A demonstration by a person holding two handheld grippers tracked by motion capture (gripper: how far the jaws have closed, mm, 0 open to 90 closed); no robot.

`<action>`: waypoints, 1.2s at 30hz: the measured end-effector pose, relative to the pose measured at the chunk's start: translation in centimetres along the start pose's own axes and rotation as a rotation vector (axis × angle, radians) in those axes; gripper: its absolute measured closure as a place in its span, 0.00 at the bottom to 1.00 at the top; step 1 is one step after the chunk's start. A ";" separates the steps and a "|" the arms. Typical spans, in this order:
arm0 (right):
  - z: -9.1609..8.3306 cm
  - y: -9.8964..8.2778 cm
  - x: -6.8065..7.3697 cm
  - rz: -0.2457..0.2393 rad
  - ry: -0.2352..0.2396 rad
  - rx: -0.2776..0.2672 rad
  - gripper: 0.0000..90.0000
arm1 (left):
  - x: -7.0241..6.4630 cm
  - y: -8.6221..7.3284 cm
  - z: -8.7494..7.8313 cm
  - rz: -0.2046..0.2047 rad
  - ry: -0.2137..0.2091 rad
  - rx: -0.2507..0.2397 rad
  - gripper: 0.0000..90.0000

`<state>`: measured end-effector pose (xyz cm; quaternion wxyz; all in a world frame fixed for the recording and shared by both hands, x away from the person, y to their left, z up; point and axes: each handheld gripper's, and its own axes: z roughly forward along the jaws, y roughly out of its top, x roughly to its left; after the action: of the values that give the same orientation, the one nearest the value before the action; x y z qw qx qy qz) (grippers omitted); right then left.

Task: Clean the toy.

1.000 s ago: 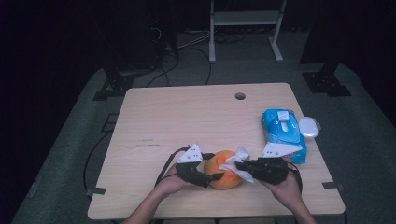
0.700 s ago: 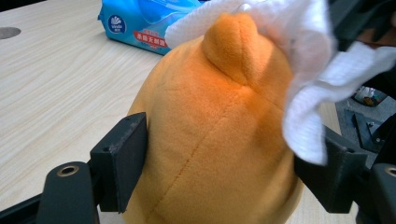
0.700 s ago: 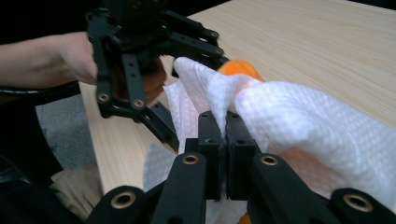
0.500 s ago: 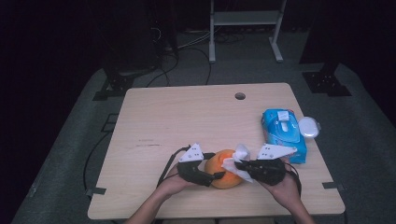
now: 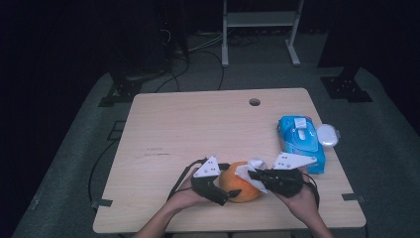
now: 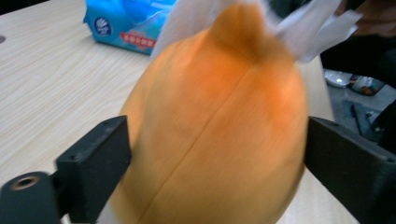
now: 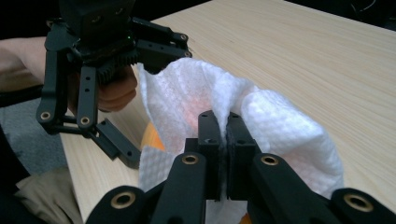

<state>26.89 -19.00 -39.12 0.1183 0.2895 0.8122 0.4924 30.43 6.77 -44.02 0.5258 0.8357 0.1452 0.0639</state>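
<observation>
High view, lower centre: left tongs (image 5: 224,194) clamp orange (image 5: 240,182); right tongs (image 5: 253,174) pinch wipe (image 5: 247,172) on it. Step: wiping. Next: rub w/ steady pressure.

A blue wipes pack (image 5: 301,142) lies near the table's (image 5: 198,129) right edge, a white lid (image 5: 327,134) just beside it. A round hole (image 5: 254,102) sits near the far edge. Beyond, a white stand (image 5: 260,25) and floor cables (image 5: 198,54).

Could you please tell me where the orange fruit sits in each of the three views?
High view: round orange fruit at the near table edge, between both grippers.
Left gripper view: centre, between the black fingers.
Right gripper view: orange sliver beneath the white wipe.
Shared landmark: that wipe.
</observation>
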 end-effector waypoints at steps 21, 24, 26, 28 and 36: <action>-0.5 -0.6 -1.9 0.096 0.005 -0.031 0.96 | 0.3 0.5 -0.4 0.011 -0.019 0.000 0.15; -0.2 -0.3 -1.1 0.057 -0.006 -0.010 0.96 | -0.3 -0.1 0.4 0.046 -0.033 0.014 0.13; -0.3 -0.1 -0.6 0.048 0.004 -0.020 0.97 | -0.4 -0.1 0.2 0.069 -0.027 0.017 0.22; -0.7 0.6 0.4 0.029 0.051 -0.050 0.97 | -0.4 -0.2 0.2 0.071 -0.025 0.012 0.27; 0.1 1.2 1.8 -0.075 -0.051 -0.009 0.97 | -0.8 0.0 0.4 0.086 -0.020 0.000 0.39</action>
<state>25.91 -17.51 -37.94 0.1588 0.2707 0.8171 0.4836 29.73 6.21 -44.19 0.5237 0.8419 0.1038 0.0784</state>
